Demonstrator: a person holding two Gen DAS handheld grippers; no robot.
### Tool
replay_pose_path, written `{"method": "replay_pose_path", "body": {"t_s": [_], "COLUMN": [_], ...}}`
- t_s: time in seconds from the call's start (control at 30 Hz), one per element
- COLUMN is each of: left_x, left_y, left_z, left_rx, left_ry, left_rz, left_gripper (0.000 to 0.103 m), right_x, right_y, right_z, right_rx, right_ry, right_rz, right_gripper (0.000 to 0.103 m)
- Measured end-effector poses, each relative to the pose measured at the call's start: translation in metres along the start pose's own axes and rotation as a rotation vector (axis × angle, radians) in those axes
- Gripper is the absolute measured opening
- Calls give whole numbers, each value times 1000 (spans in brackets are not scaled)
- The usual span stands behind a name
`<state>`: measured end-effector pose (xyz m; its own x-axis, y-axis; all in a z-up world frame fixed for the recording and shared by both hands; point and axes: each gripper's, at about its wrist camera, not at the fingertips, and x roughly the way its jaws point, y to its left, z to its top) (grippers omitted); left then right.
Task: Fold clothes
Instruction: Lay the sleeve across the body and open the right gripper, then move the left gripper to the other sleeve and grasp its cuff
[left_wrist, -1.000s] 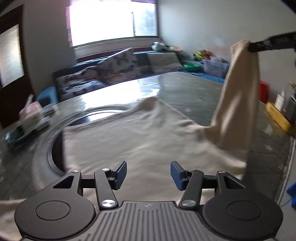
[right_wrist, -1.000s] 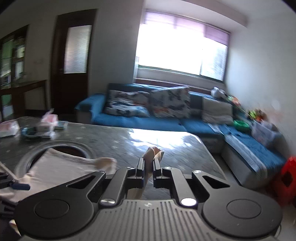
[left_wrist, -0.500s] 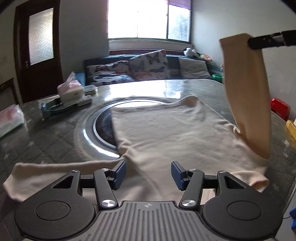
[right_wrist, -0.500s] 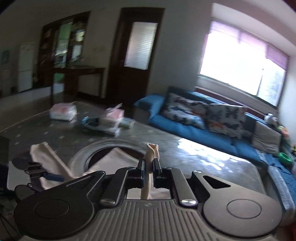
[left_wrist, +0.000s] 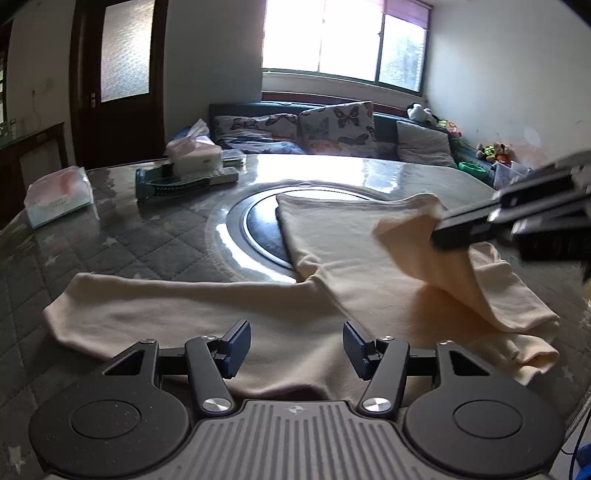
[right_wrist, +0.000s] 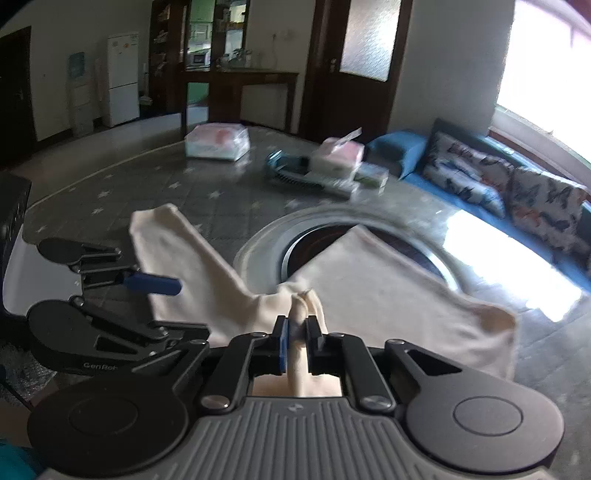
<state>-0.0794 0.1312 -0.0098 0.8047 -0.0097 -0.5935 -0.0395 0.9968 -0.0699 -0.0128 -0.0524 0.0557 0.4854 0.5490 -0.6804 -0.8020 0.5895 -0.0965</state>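
A cream long-sleeved top (left_wrist: 351, 236) lies spread on the quilted grey table (left_wrist: 147, 243). Its left sleeve (left_wrist: 147, 306) stretches out flat toward the left. My left gripper (left_wrist: 295, 347) hovers open just over the near edge of the cloth, with nothing between its fingers. My right gripper (right_wrist: 297, 332) pinches the end of the other sleeve (right_wrist: 299, 306), and its jaws are opening slightly with the cloth still between the pads. In the left wrist view the right gripper (left_wrist: 443, 229) holds that sleeve (left_wrist: 443, 269) low over the top's right side, folded inward.
A round metal-rimmed inset (left_wrist: 255, 229) sits in the table under the top's far part. Tissue packs (left_wrist: 55, 195) (left_wrist: 195, 155) and a dark tray (left_wrist: 177, 181) lie at the far left. A blue sofa with cushions (left_wrist: 332, 129) stands beyond the table.
The right gripper has brought the sleeve down from high on the right to low over the top's body. The left gripper has shifted along the near edge, its jaws still apart.
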Motion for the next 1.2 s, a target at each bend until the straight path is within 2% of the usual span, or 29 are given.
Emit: {"method": "replay_pose_path", "body": {"t_s": [0.1,0.23,0.43,0.6,0.77,0.87,1.0,1.07,1.2], "left_x": [-2,-6,-10,-9,4,13,25,30,39], "left_y": [4,7,-1,-24,-45,-55,-65,-68,-72], "left_z": [-1,0,4,13,24,26,27,26,25], "left_rx": [-8,-18,0,50,96,121,140,141,135], "left_ry": [0,-5,-19,-42,-38,-26,-4,9,34], "left_rz": [9,16,-16,-72,-123,-144,-171,-185,-216], "left_gripper": [59,59,58,57,50,49,48,42,40], "right_x": [9,2,-12,-20,-23,-26,-29,-24,-12], "right_y": [7,7,-29,-68,-97,-106,-113,-118,-125], "right_z": [-4,-8,-30,-65,-96,-105,-97,-94,-94], "right_rx": [-4,-14,21,130,225,249,263,272,287], "right_ry": [18,13,81,146,185,192,137,120,116], "right_rz": [40,36,-57,-134,-185,-182,-187,-184,-181], "right_gripper": [16,16,16,16,16,16,16,16,16]}}
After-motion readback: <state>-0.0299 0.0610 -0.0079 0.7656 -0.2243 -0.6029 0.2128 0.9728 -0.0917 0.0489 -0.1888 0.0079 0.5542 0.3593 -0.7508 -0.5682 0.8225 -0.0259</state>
